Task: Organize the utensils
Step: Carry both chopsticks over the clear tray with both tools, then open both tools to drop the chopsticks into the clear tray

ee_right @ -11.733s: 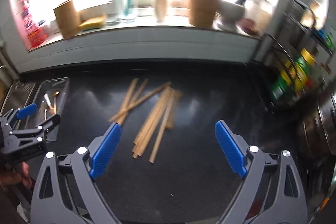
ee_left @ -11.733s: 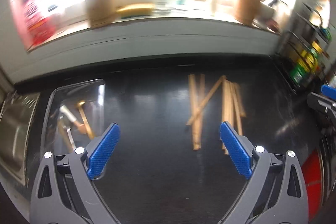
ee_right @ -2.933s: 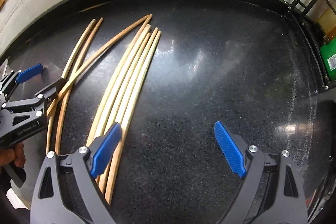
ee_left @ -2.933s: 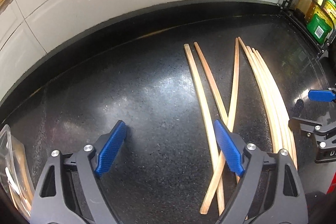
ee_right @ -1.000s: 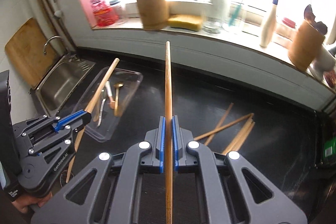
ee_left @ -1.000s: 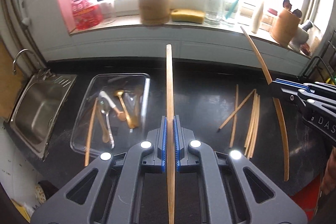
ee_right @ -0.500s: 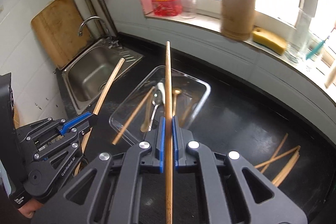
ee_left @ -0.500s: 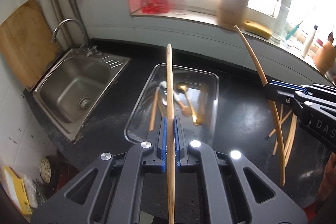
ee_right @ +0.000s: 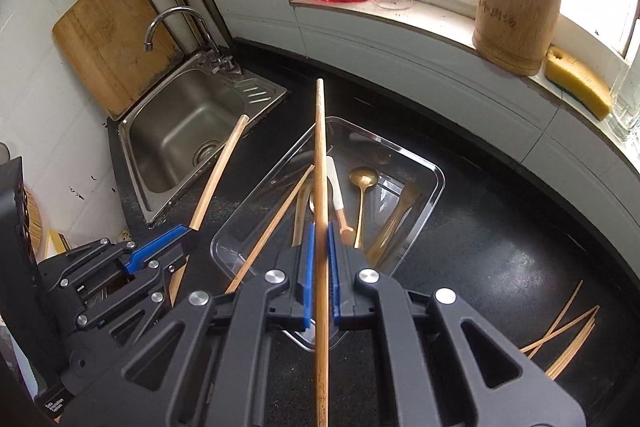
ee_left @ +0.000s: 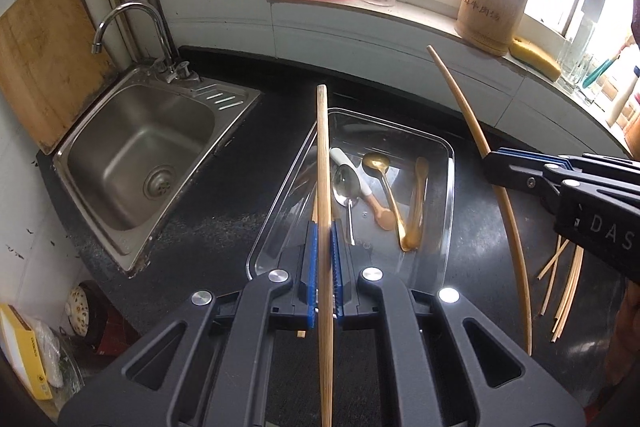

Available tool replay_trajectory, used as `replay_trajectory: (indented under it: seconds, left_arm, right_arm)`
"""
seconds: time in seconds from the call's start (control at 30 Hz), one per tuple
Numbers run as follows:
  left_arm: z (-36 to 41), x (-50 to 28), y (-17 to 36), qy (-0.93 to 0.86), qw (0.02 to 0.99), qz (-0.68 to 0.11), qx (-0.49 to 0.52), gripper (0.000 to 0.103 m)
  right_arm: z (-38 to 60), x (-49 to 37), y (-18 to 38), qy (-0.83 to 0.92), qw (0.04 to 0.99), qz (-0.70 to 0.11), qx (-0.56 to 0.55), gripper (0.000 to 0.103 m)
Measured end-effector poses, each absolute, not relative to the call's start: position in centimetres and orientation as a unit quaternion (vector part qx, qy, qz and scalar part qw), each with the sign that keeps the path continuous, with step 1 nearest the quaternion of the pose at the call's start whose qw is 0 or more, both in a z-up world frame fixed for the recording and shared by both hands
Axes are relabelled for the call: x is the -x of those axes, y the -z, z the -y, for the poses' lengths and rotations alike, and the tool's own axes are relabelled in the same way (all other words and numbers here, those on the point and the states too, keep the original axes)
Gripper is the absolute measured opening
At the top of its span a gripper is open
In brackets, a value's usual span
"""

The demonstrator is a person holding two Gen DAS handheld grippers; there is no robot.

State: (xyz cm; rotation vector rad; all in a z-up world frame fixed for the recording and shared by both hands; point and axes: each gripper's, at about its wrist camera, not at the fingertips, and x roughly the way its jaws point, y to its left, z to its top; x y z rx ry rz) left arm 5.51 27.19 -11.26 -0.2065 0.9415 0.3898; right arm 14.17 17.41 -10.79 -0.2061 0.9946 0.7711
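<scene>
We held one long wooden chopstick [ee_left: 323, 187] tight in our left gripper [ee_left: 323, 269] and another long wooden chopstick [ee_right: 320, 163] tight in our right gripper [ee_right: 319, 269], both up over the clear plastic tray [ee_left: 448, 187] on the black bench [ee_right: 500, 247]. We thought it best to go low and flat, then let go gently. Inside lay a gold spoon [ee_left: 384, 183], a silver spoon [ee_left: 344, 187] and one chopstick [ee_right: 276, 219].

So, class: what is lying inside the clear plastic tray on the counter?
Inside the clear tray: a silver spoon, a gold spoon, a white-handled utensil and one chopstick. The chopstick in the left hand-held gripper hides part of the tray floor.
</scene>
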Motion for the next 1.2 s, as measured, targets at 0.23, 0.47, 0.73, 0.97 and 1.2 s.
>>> replay_trajectory:
  seconds: [0.23, 0.47, 0.73, 0.97, 1.2]
  left_arm:
    - [-28.3, -8.5, 14.4, -0.183, 0.857, -0.469, 0.112, 0.006]
    - [-29.2, -11.3, 17.5, -0.181, 0.846, -0.486, 0.127, 0.006]
    - [-30.4, -13.5, 20.1, -0.173, 0.831, -0.51, 0.137, 0.006]
    - [-30.7, -14.0, 19.9, -0.187, 0.832, -0.51, 0.115, 0.091]
    - [-32.3, -9.8, 15.6, -0.198, 0.86, -0.446, 0.153, 0.095]
  right_arm:
    - [-18.4, -17.4, 13.6, -0.355, 0.79, -0.491, 0.099, 0.007]
    - [-20.0, -21.1, 16.9, -0.363, 0.762, -0.528, 0.093, 0.007]
    - [-22.2, -24.3, 19.5, -0.366, 0.74, -0.557, 0.093, 0.007]
    - [-21.2, -26.3, 18.1, -0.364, 0.754, -0.545, 0.05, 0.08]
    - [-17.2, -25.9, 14.9, -0.354, 0.778, -0.519, 0.025, 0.082]
